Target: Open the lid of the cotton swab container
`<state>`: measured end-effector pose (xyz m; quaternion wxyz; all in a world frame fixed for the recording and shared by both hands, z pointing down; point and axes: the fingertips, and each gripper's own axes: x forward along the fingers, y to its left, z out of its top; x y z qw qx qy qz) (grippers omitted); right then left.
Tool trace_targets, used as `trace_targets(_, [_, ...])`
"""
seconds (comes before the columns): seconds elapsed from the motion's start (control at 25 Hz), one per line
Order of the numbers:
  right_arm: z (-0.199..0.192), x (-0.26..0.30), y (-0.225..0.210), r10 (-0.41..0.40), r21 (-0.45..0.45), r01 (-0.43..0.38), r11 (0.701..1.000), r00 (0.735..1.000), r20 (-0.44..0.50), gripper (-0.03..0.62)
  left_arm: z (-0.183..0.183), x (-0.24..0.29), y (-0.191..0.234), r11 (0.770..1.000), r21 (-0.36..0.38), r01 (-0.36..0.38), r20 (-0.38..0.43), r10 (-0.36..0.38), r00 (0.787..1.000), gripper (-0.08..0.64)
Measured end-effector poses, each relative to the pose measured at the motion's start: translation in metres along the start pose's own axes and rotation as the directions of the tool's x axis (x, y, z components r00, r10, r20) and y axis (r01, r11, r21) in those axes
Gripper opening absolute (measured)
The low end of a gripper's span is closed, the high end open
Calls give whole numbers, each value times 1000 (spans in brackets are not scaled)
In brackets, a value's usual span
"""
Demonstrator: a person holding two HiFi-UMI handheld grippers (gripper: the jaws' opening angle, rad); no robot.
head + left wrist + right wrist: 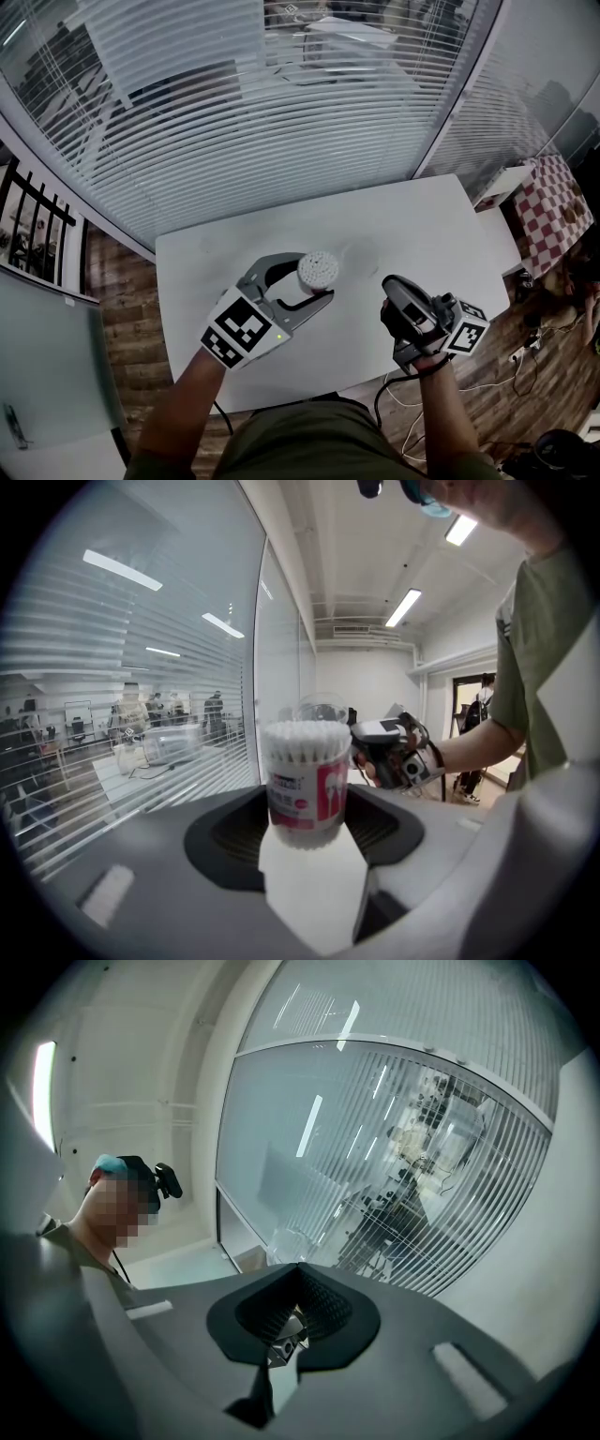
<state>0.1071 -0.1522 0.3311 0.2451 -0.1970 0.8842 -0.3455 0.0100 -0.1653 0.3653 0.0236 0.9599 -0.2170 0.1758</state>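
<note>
The lid-opening step looks done. Nearest, on the left, the left hand-held gripper [316, 277] has its jaws wide around the round clear plastic cotton swab container with the pink-and-white label [305, 782]. It grips the container upright at the near middle of the surface, with the white swab heads bare on top. To the right and apart from it, the right hand-held gripper [397, 287] is closed on nothing. A clear domed lid [320, 708] seems to lie just beyond the container, though it shows only faintly. In my judgement, only letting go of the container remains. The flat white surface [422, 225] runs back to a glass wall with white slatted blinds [234, 112], and wood floor [122, 319] flanks it.
</note>
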Motion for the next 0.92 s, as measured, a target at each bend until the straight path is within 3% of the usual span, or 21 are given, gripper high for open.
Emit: trace_targets(0.92, [-8, 0, -1, -26, 7, 26, 1000, 999, -21, 9, 2, -3, -4, 1000, 7, 10, 3, -10, 1000, 258])
